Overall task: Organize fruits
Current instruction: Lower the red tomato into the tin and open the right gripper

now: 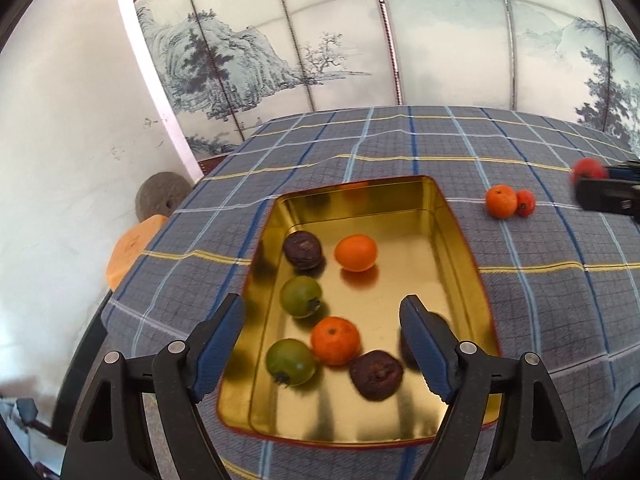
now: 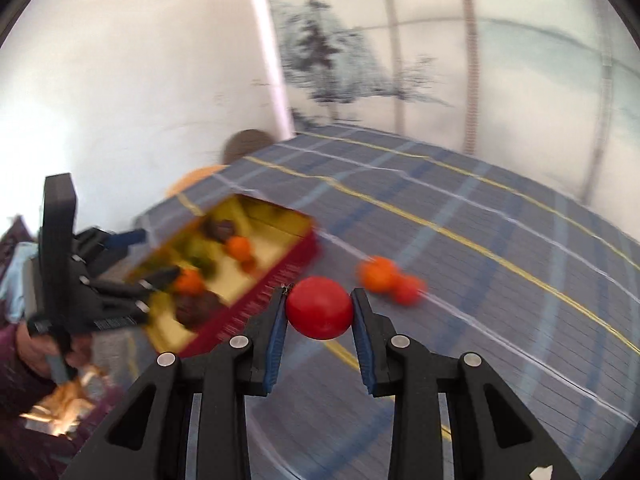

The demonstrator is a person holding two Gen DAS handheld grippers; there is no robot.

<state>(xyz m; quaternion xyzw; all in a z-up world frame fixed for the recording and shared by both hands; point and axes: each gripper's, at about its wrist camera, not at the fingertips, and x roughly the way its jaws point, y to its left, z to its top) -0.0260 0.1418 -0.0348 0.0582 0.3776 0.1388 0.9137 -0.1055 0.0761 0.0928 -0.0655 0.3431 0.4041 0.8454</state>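
Note:
A gold tin tray [image 1: 456,232] lies on the checked tablecloth and holds several fruits: two oranges [image 1: 356,253], two green fruits [image 1: 301,296] and dark brown ones [image 1: 376,374]. My left gripper [image 1: 322,316] is open and empty, hovering over the tray's near end. My right gripper [image 2: 319,307] is shut on a red fruit [image 2: 320,307] and holds it above the cloth, right of the tray [image 2: 280,276]. It also shows at the right edge of the left wrist view [image 1: 588,184]. An orange [image 1: 501,201] and a small red fruit [image 1: 525,202] lie together on the cloth.
The blue checked tablecloth [image 1: 540,320] covers the table. A painted folding screen [image 1: 320,40] stands behind it. A white wall, a round grey object [image 1: 160,196] and an orange cushion [image 1: 132,248] are off the table's left edge.

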